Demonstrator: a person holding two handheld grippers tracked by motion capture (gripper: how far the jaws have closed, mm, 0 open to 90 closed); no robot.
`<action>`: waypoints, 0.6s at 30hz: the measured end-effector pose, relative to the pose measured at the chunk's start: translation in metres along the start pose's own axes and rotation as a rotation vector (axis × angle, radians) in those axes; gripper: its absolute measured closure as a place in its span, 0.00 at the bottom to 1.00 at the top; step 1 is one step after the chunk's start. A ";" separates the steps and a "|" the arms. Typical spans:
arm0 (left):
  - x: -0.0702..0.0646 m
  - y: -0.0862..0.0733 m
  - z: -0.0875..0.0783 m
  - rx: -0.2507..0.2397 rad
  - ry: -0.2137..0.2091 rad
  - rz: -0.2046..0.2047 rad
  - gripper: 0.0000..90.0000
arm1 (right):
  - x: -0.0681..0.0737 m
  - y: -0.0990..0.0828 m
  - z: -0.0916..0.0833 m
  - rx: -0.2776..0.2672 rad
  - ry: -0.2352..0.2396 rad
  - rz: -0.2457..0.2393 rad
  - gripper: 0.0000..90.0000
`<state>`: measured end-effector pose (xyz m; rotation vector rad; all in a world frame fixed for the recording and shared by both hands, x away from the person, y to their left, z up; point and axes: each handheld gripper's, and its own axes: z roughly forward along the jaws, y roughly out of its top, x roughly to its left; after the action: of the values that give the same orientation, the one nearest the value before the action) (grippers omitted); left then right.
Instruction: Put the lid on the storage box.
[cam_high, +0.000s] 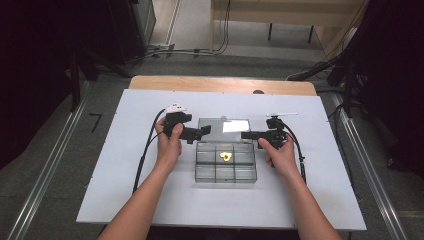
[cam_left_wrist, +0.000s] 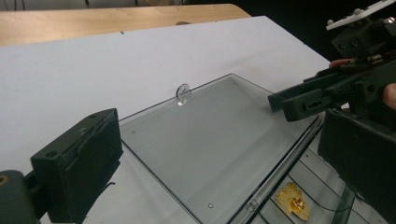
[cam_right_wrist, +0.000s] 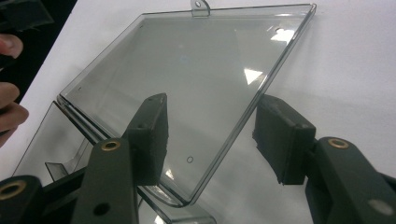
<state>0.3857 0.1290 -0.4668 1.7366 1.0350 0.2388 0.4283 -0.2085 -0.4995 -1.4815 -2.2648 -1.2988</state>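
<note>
My left gripper sat at the left end of the clear plastic box, and my right gripper at its right end, both pointing inward over the hinge line. The box stood near the middle of the white worktop, with its lid swung fully open and lying flat on the worktop beyond the compartments, away from me. A small tab stuck out from the lid's far edge.

In the right gripper view my jaws stood partly apart, one over the lid's clear panel and the other outside its edge, over the bare worktop. The lid's side edge ran between them, and neither pad pressed on it, so those jaws were open and held nothing.

In the left gripper view my jaws stood wide apart, one over the worktop beside the lid, the other at the right over the box's tray. They gripped nothing. My other gripper reached in over the lid's far corner.

A small yellow piece lay in the middle compartment of the box's back row, and it also showed in the left gripper view just past the hinge.
</note>
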 end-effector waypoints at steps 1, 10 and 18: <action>0.002 -0.001 0.002 0.006 0.000 -0.007 0.00 | 0.000 0.000 0.000 0.000 -0.001 -0.002 0.48; 0.011 -0.007 0.017 0.074 -0.001 -0.077 0.01 | 0.000 0.000 0.000 -0.001 -0.001 -0.002 0.48; 0.014 -0.012 0.026 0.132 -0.003 -0.169 0.05 | 0.000 0.000 0.000 -0.002 -0.002 -0.004 0.48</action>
<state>0.4037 0.1231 -0.4922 1.7536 1.2112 0.0622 0.4281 -0.2084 -0.4995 -1.4808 -2.2693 -1.3010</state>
